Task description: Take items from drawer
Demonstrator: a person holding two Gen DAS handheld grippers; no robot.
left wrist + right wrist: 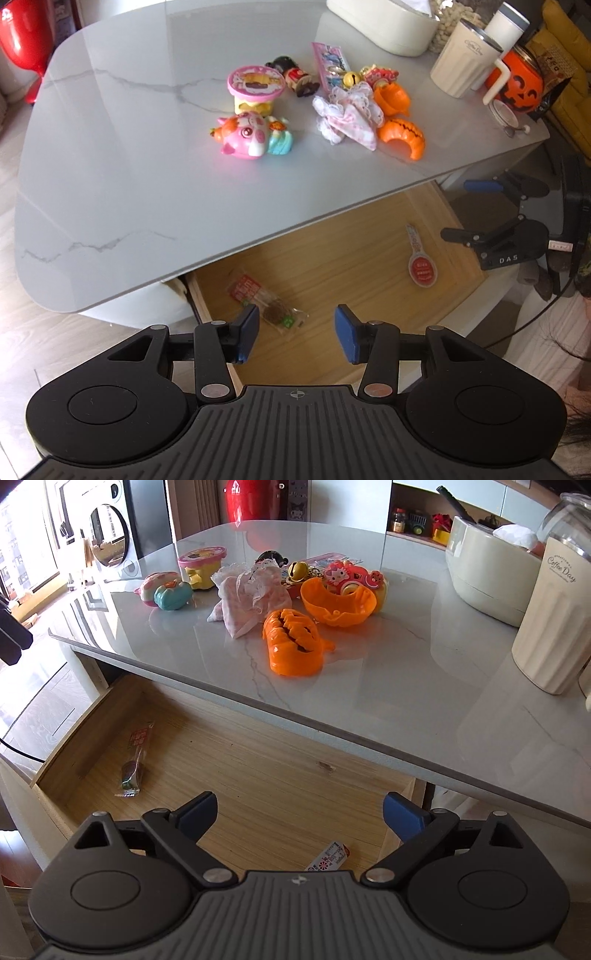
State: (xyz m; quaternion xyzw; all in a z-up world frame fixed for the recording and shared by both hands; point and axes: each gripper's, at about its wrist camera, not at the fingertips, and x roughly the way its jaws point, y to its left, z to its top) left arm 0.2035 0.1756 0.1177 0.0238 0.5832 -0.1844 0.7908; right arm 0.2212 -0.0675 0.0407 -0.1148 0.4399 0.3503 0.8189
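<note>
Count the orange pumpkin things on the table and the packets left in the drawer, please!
Orange pumpkin shell halves on the table: 2
Orange pumpkin bucket: 1
Packets in the drawer: 2, a clear snack packet and a red-and-white packet
Total: 5

Cream ribbed mug point(466, 62) marked "Coffee Day" at table's far right edge, jack-o'-lantern bucket point(517, 86) just beside it. Cream tub point(491, 587) behind the mug, white lump inside, maybe tissue. Glass jar point(448, 22) of pale pieces. Red vase point(255, 498) past the table. Round mirror point(105, 533) far left.
</note>
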